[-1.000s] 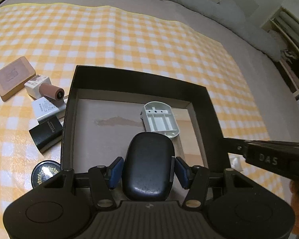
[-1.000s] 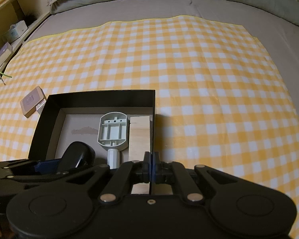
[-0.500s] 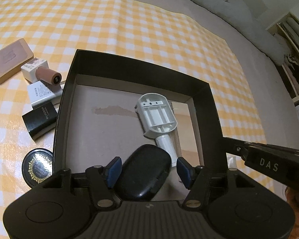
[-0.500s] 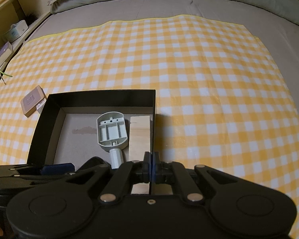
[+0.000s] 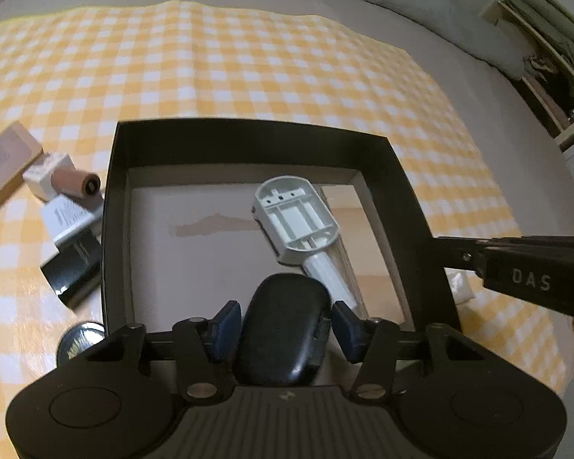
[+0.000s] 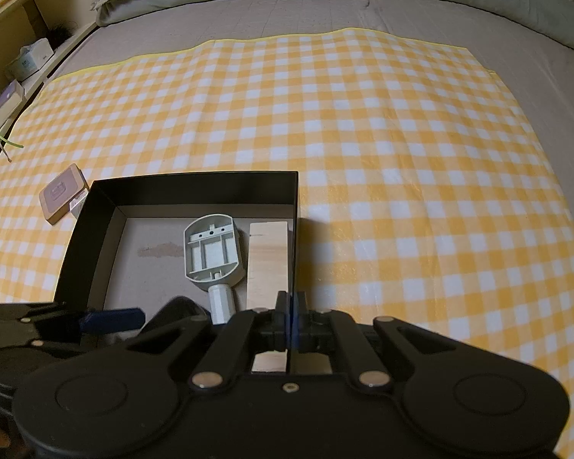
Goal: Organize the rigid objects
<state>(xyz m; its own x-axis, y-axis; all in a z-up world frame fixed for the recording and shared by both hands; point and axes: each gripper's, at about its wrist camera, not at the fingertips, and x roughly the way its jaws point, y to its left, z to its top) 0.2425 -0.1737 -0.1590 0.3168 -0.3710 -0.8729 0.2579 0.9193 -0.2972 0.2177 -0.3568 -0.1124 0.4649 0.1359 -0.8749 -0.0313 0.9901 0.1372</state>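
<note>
The black case (image 5: 285,329) lies on the floor of the box (image 5: 409,206) at its near edge, long axis running away from the left claw (image 5: 285,325), right between its spread blue pads (image 5: 225,321); neither pad seems to touch it, so it looks released. The white holder (image 5: 296,222) lies just beyond, handle angled toward the case. The right claw (image 6: 291,321), nearer the box's right wall, is pressed together on that wall. Loose items (image 5: 70,225) wait left of the box, nearer the left claw.
</note>
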